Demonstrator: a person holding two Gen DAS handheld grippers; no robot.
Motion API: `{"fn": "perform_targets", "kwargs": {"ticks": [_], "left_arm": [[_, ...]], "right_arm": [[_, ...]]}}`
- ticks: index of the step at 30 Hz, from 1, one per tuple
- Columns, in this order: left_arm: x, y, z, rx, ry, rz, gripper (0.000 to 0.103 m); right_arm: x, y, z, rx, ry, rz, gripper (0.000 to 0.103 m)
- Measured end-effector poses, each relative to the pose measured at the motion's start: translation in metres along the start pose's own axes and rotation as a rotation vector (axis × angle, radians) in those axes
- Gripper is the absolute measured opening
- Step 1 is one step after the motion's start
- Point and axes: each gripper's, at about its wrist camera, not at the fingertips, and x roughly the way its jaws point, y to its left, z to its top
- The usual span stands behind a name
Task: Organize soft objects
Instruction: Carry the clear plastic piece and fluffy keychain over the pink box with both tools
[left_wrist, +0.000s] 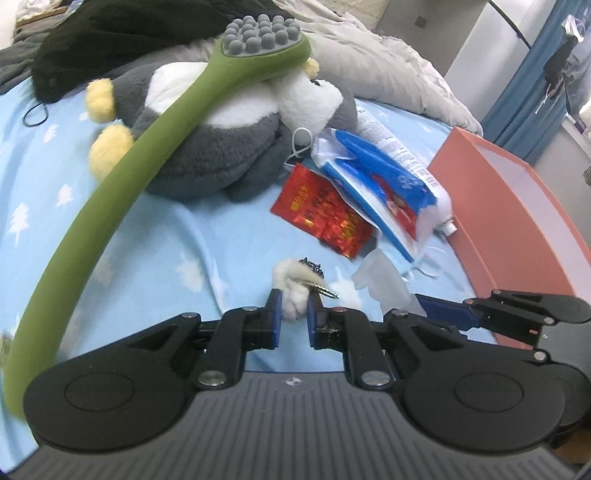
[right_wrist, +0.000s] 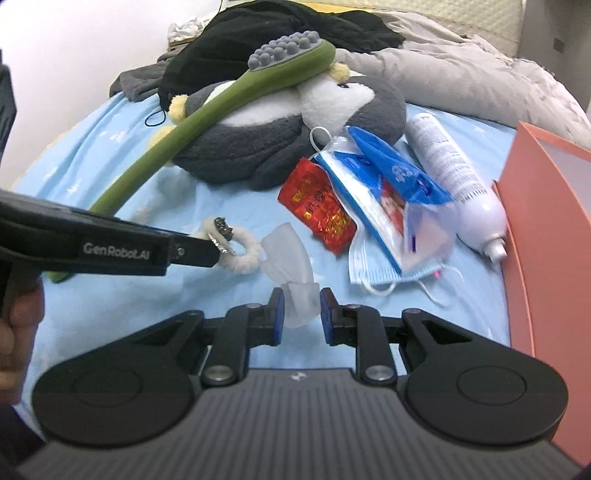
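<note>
My left gripper (left_wrist: 294, 314) is shut on a white fluffy hair tie with a metal charm (left_wrist: 297, 288), just above the blue sheet; it also shows in the right wrist view (right_wrist: 236, 249), held at the left gripper's tip (right_wrist: 218, 245). My right gripper (right_wrist: 301, 308) is shut on a translucent soft silicone piece (right_wrist: 291, 258); that piece shows in the left wrist view (left_wrist: 384, 280) beside the right gripper's fingers (left_wrist: 447, 312). A grey and white penguin plush (left_wrist: 221, 140) lies behind, with a green massage stick (left_wrist: 122, 177) resting across it.
A red snack packet (left_wrist: 325, 210), a blue and white mask pack (left_wrist: 384, 188), a loose face mask (right_wrist: 391, 266) and a white tube bottle (right_wrist: 458, 184) lie on the bed sheet (left_wrist: 184, 229). An open pink box (left_wrist: 517, 206) stands at the right. Black clothing (right_wrist: 280, 33) and a grey quilt (right_wrist: 461, 70) lie behind.
</note>
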Motion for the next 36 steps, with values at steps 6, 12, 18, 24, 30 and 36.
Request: {"fn": "perform_targets", "kwargs": {"ticks": [6,12,18,24,30,36], "left_arm": [[-0.033,-0.014,-0.019,-0.018,-0.015,0.001,0.016],[-0.064,-0.028,-0.035,-0.037,-0.039,0.026,0.016],[-0.087,-0.037,-0.051,-0.081,-0.051,0.019,0.016],[-0.107,-0.052,-0.055,-0.083,-0.072,-0.007,0.016],[-0.117,-0.073,-0.040,-0.040,-0.082,-0.036,0.017],[-0.125,-0.098,-0.015,0.010,-0.108,-0.074,0.017]], "right_arm": [[-0.031,0.004,-0.011,0.034,-0.013,-0.002,0.024],[-0.060,0.006,-0.021,0.085,-0.020,0.003,0.024],[-0.087,0.008,-0.032,0.106,-0.028,-0.003,0.024],[-0.111,0.006,-0.036,0.138,-0.059,-0.019,0.024],[-0.129,-0.001,-0.031,0.160,-0.105,-0.034,0.024],[-0.151,-0.019,-0.017,0.173,-0.170,-0.066,0.024]]}}
